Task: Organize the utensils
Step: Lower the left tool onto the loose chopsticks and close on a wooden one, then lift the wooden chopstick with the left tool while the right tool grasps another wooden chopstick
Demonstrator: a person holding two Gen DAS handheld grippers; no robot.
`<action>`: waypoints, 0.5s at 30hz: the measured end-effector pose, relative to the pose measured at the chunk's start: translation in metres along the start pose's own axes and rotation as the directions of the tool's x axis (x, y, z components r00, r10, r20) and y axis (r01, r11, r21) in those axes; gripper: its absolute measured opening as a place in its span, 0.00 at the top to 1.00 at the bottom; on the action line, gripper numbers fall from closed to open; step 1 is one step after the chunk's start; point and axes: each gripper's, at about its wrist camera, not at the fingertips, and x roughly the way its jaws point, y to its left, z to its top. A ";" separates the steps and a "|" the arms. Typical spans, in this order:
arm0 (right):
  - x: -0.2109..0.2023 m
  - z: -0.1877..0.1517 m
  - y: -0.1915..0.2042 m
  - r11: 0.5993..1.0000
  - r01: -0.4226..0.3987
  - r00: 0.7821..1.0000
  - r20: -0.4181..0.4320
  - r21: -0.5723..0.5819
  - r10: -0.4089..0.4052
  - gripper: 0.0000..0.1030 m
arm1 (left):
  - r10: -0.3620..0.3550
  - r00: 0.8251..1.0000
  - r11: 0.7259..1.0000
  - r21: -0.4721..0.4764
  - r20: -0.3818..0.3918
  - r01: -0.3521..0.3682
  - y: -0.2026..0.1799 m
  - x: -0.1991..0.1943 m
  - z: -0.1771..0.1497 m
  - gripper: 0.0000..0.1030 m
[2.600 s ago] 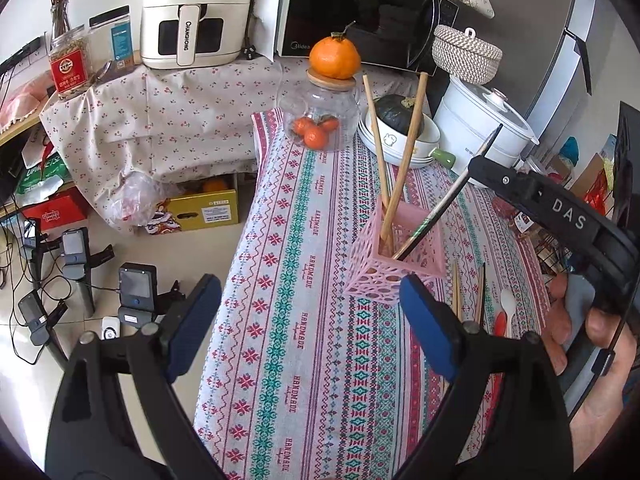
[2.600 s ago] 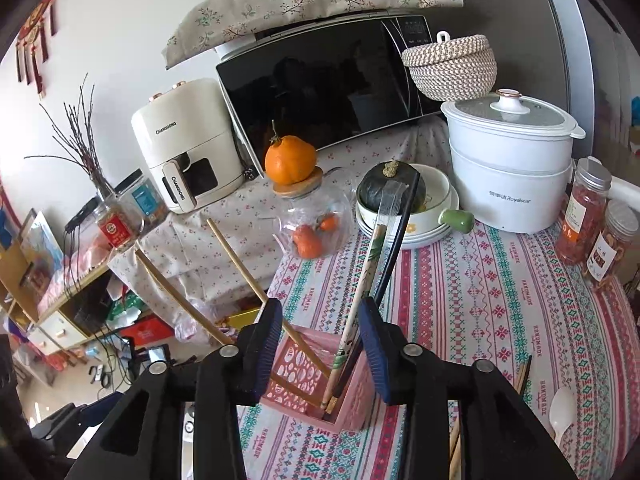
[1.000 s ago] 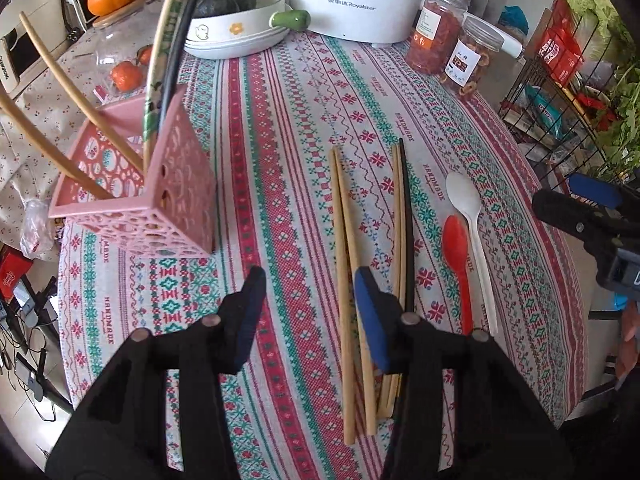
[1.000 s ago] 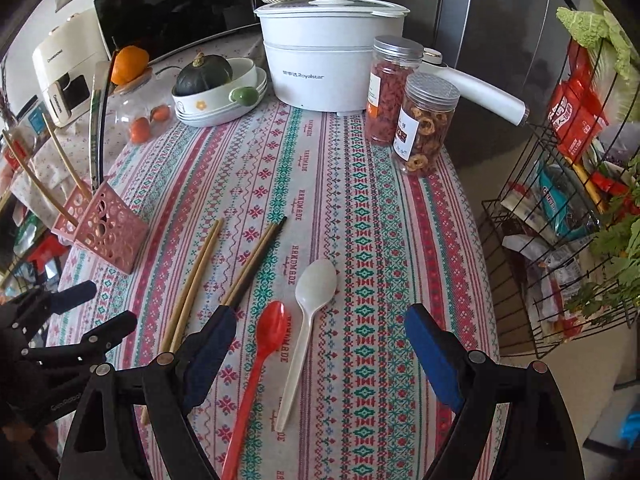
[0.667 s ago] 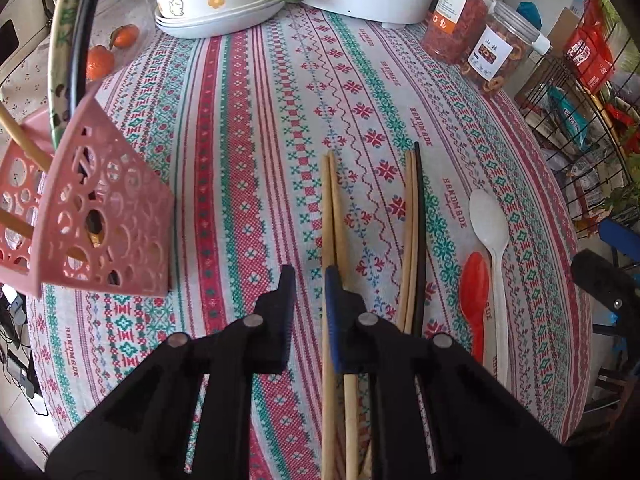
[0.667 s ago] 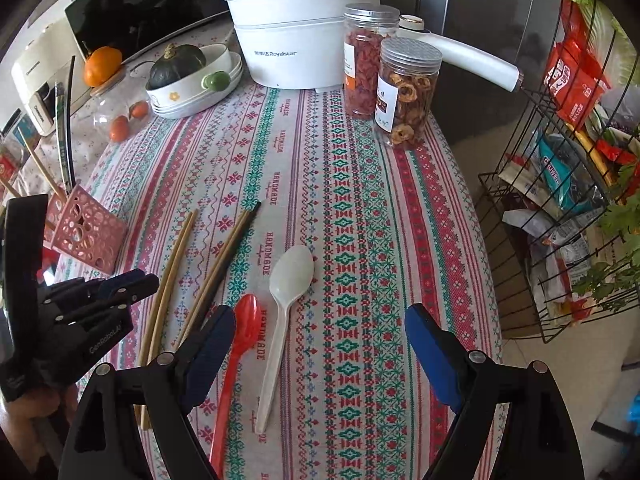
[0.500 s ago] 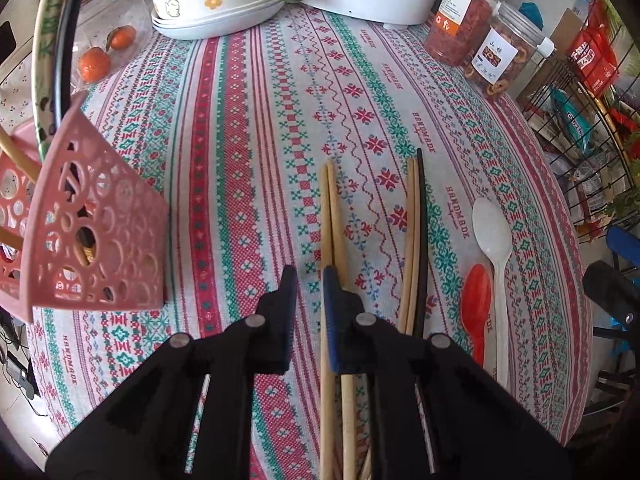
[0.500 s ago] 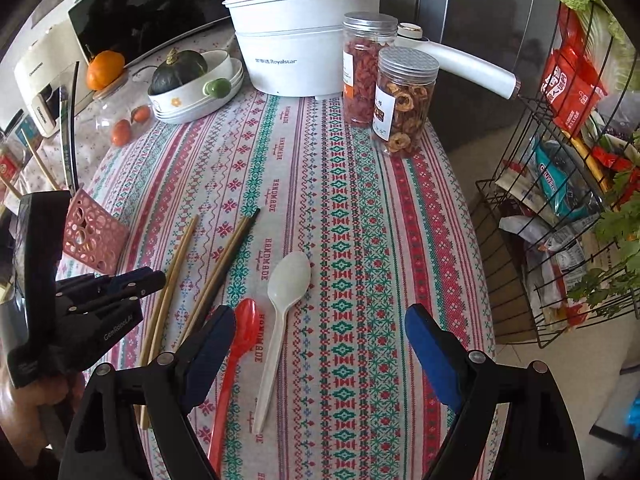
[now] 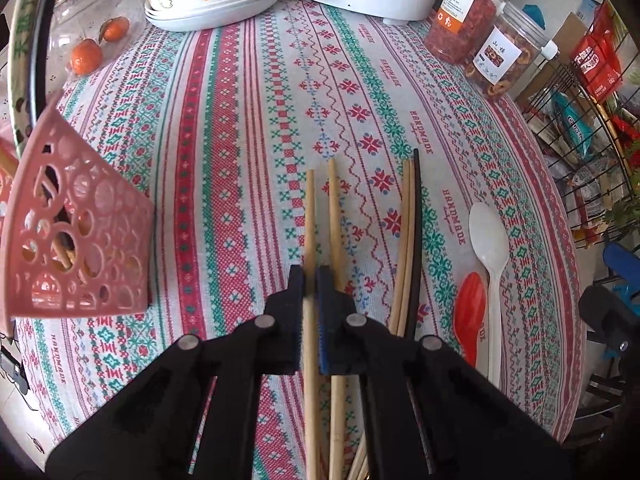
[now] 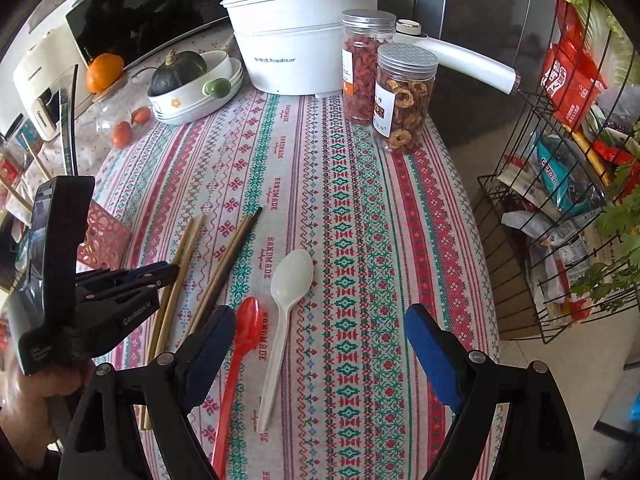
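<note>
**A:** left wrist view first, what was seen there?

**B:** The left gripper (image 9: 311, 280) was seen closed down on a wooden chopstick (image 9: 309, 216), the leftmost of a pair lying on the table (image 9: 240, 128). Its partner chopstick (image 9: 335, 216) was lying just beside it, outside the jaws. A second bundle (image 9: 410, 216), two wooden sticks plus a black one, was laid a bit further right. Past that, a white spoon (image 9: 490, 240) and a red spoon (image 9: 471, 304) were side by side, touching. The pink holder (image 9: 80, 248) was parked at the left edge, with chopsticks already stood in it.

**A:** and the right wrist view?

**B:** The right gripper (image 10: 320, 340) was held wide open with nothing in it, hovering over the near end of the table (image 10: 360, 200). The red spoon (image 10: 244, 336) was just inside its left finger and the white spoon (image 10: 290, 280) was between the fingers. The left gripper (image 10: 172, 272) could be made out at the left, pinched on the wooden pair (image 10: 180, 264). The pink holder (image 10: 105, 236) was half hidden behind it.
</note>
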 end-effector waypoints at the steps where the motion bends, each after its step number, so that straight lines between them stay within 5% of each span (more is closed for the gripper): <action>1: 0.000 0.000 0.001 1.000 -0.005 1.000 -0.002 -0.001 0.005 0.15 | -0.003 1.000 1.000 0.002 0.007 0.003 0.002 -0.005 -0.003 0.93; 15: 0.021 0.010 0.053 0.997 -0.020 1.000 -0.007 -0.074 0.019 0.15 | -0.101 0.984 0.993 0.079 0.149 0.090 0.045 -0.108 -0.067 0.93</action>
